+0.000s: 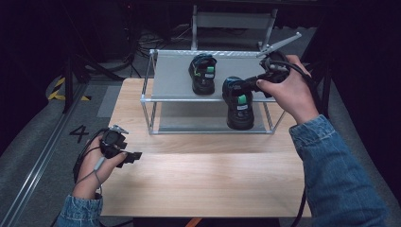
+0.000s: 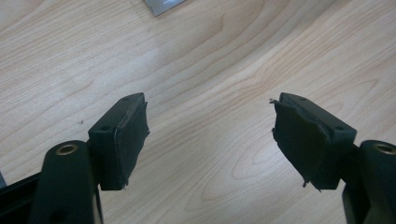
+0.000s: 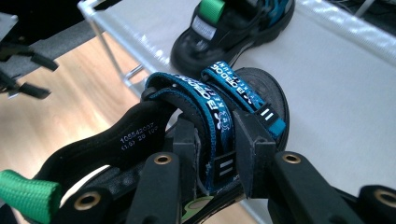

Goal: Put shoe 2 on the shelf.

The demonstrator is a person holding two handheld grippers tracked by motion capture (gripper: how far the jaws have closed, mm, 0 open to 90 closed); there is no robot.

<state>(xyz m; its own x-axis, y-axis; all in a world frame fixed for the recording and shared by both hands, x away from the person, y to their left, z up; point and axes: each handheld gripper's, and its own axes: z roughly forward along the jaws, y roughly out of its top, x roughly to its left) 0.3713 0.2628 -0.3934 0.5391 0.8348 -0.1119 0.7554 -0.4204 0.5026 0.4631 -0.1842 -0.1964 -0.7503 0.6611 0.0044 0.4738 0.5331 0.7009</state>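
A: Where it hangs at the front edge of the rack, the held sandal [image 1: 239, 105] is black with blue printed straps and a green heel loop. Its toe end reaches the top shelf [image 1: 175, 78]; its heel droops past the front rail.

B: What grips it?

A: The right gripper [image 1: 253, 84], jaws closed on a blue strap [image 3: 219, 126]. In the right gripper view the pads pinch the strap from both sides, with the sole below them.

B: Second shoe?

A: A matching sandal [image 1: 203, 73] rests flat on the shelf, just behind and left of the held one. Whether the two touch, I cannot tell.

B: The rack?

A: Metal-framed shoe rack [image 1: 150, 101], grey fabric top, standing on the far half of the wooden desk [image 1: 198, 175].

B: Other hand?

A: The left gripper [image 1: 137, 156] sits low over the desk's near left corner, well apart from the rack. In the left gripper view its jaws stand wide apart, with bare wood grain between the pads [image 2: 128, 140].
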